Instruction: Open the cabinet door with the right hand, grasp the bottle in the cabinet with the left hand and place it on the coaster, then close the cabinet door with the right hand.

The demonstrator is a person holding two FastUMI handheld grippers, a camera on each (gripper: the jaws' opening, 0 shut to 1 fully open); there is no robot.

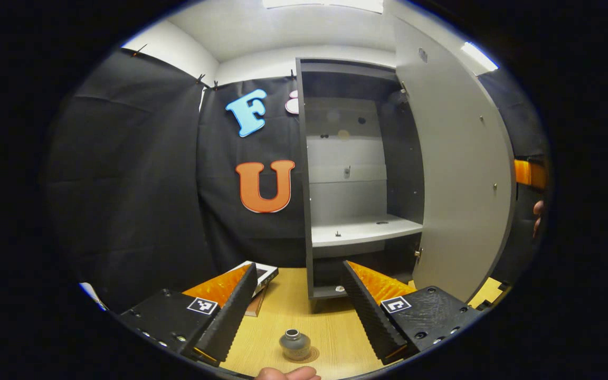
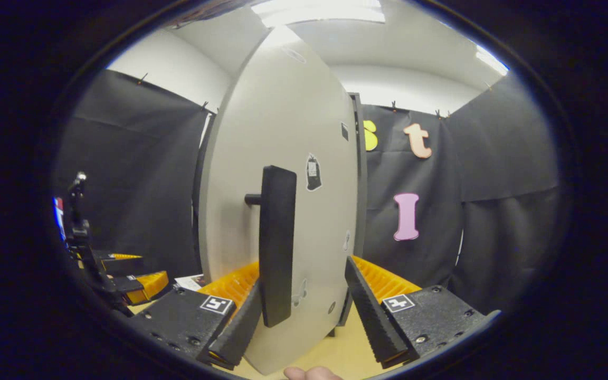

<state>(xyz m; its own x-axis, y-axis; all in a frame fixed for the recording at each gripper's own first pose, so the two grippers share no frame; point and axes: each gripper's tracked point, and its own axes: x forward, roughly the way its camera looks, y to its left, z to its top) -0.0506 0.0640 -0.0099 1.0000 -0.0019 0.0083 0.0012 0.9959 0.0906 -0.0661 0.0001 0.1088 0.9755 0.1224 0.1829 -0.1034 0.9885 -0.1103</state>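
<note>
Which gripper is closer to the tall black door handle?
Right. The right gripper has the tall black door handle between its open fingers. The left gripper hovers over the small grey bottle, apart from the door.

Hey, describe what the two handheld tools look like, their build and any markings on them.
Each tool, the left tool and the right tool, has two long wedge-shaped fingers with ribbed inner faces, mounted on blocky black bodies with visible screws. Each body carries a small square black-and-white marker on top. Behind the fingers sit ridged orange panels.
</note>
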